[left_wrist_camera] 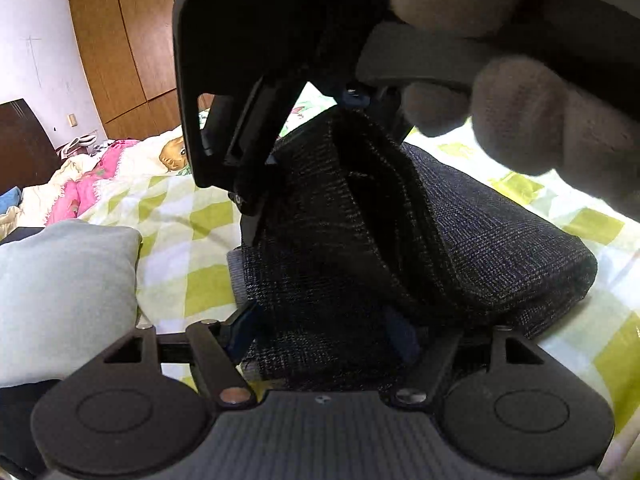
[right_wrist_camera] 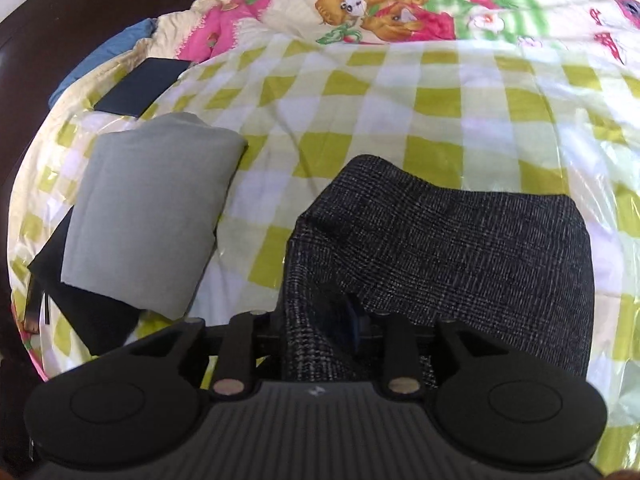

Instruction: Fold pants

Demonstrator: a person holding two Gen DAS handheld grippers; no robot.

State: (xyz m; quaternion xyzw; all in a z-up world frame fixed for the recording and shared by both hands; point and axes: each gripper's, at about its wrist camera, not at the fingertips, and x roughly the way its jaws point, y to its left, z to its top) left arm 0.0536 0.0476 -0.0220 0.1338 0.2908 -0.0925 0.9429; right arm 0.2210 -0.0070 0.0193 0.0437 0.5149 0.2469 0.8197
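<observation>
The dark checked pants (left_wrist_camera: 480,240) lie folded into a thick bundle on the green-and-white checkered bed cover (left_wrist_camera: 188,224). My left gripper (left_wrist_camera: 324,332) is shut on the near edge of the pants, its blue pads buried in the cloth. In the left wrist view the right gripper (left_wrist_camera: 352,96) reaches in from above, held by a gloved hand (left_wrist_camera: 532,116), and meets the far top of the bundle. In the right wrist view the pants (right_wrist_camera: 460,240) fill the lower middle and my right gripper (right_wrist_camera: 348,320) is shut on a raised fold of them.
A folded grey garment (right_wrist_camera: 148,216) lies left of the pants on a dark item (right_wrist_camera: 92,312). A dark flat object (right_wrist_camera: 144,86) lies further back left. A pink cartoon blanket (right_wrist_camera: 380,4) is bunched at the head of the bed. Wooden wardrobe doors (left_wrist_camera: 120,40) stand behind.
</observation>
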